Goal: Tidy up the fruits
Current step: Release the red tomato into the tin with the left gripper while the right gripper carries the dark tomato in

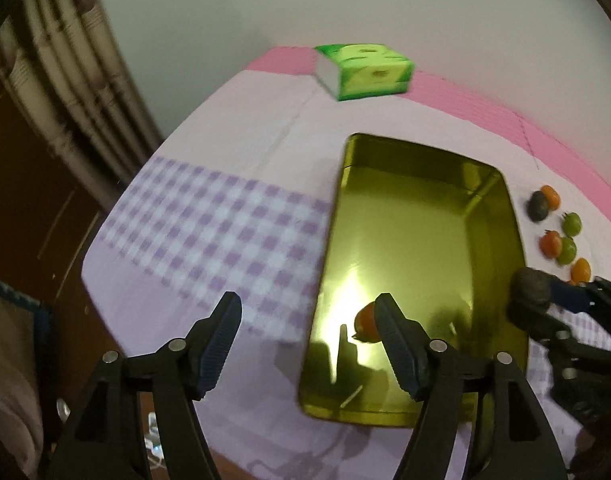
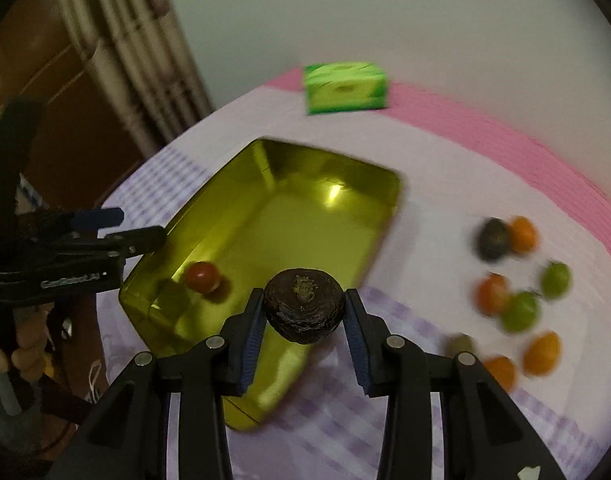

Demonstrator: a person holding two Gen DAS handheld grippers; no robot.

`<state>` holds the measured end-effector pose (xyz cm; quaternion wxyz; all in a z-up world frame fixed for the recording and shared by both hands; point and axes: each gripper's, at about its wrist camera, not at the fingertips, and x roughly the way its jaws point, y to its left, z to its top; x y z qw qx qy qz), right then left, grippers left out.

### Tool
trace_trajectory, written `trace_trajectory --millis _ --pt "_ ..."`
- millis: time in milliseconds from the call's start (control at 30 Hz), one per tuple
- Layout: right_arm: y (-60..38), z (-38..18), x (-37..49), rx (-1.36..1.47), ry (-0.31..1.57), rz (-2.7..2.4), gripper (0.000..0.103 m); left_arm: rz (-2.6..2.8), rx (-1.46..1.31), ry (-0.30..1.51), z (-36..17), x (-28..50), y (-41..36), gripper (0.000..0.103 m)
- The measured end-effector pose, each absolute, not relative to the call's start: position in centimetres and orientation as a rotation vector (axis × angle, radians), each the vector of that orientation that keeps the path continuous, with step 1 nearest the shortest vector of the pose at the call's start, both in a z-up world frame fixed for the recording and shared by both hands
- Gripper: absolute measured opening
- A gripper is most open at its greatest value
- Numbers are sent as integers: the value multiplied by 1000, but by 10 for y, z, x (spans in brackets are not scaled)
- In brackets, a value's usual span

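Observation:
A shiny gold tray (image 1: 417,240) (image 2: 305,224) lies on the lilac cloth with one red tomato (image 1: 363,322) (image 2: 202,277) in its near end. My left gripper (image 1: 309,308) (image 2: 143,226) hovers open over the tray's near left rim, nothing between its fingers. My right gripper (image 2: 303,308) is shut on a dark wrinkled round fruit (image 2: 303,304) (image 1: 531,286) above the tray's near right edge. Several small orange, red and green fruits (image 1: 561,240) (image 2: 517,304) and another dark fruit (image 1: 537,206) (image 2: 493,238) lie loose on the cloth right of the tray.
A green tissue box (image 1: 365,70) (image 2: 345,88) stands at the far edge of the table on a pink strip. The table's left edge (image 1: 105,240) drops off toward a curtain and brown wooden furniture. A hand (image 2: 9,356) holds the left tool.

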<state>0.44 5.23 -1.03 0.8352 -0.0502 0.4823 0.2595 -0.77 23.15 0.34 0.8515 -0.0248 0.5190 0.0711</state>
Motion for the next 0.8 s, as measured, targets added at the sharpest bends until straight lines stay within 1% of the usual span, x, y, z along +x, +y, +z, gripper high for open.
trace_trajectory --millis 167,333,667,800 --pt "87 -32 15 -187 1063 563 36 158 -109 1092 2 -9 241 69" --pt "98 -48 19 -233 1090 561 36 147 -114 1106 -3 -7 239 69" --pt "100 -51 10 -244 1093 554 38 135 -112 1118 -7 -5 237 69" --pt "89 -34 7 -197 1051 561 38 131 -116 1111 -6 -6 237 69"
